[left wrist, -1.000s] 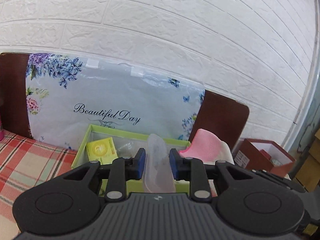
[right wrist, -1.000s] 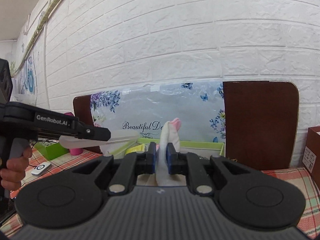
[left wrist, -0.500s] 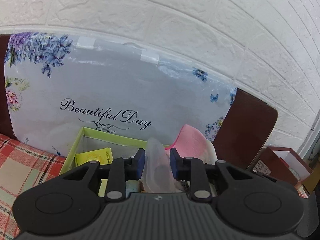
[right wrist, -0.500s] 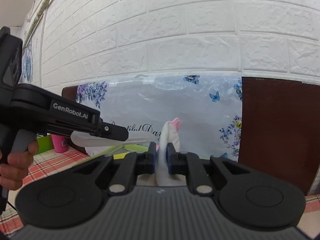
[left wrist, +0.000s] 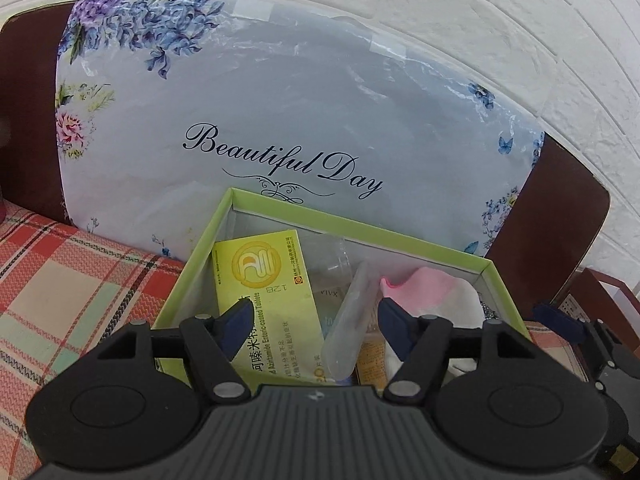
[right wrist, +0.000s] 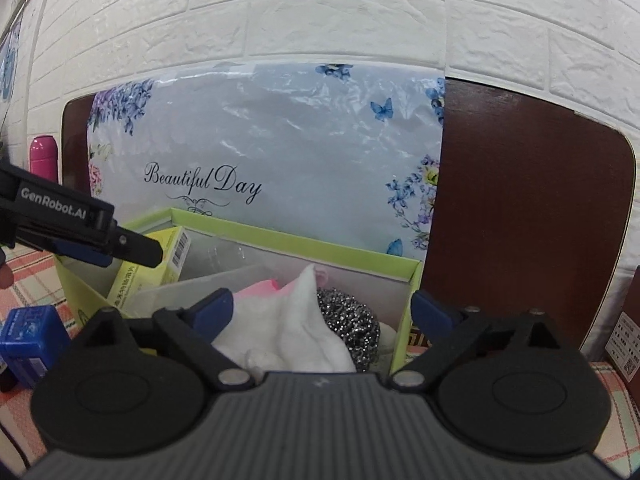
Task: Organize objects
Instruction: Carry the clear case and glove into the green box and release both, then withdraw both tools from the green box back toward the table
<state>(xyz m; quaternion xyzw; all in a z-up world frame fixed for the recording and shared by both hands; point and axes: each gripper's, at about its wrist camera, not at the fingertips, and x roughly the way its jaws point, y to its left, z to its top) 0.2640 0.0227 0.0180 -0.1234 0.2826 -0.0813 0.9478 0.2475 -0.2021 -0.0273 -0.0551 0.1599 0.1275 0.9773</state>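
Now, left gripper: I am spreading it over the clear plastic tube in the lime-green cardboard box.
Right gripper: I am holding it spread above the white-and-pink cloth lying there.
Risk: catching either while withdrawing.

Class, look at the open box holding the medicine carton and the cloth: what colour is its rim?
The box rim is light green, with pale grey inner walls. It shows best in the left wrist view.

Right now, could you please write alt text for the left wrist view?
The open left gripper hovers over a green box holding a yellow medicine carton, a clear plastic piece and a pink-white cloth. Behind stands a floral "Beautiful Day" board.
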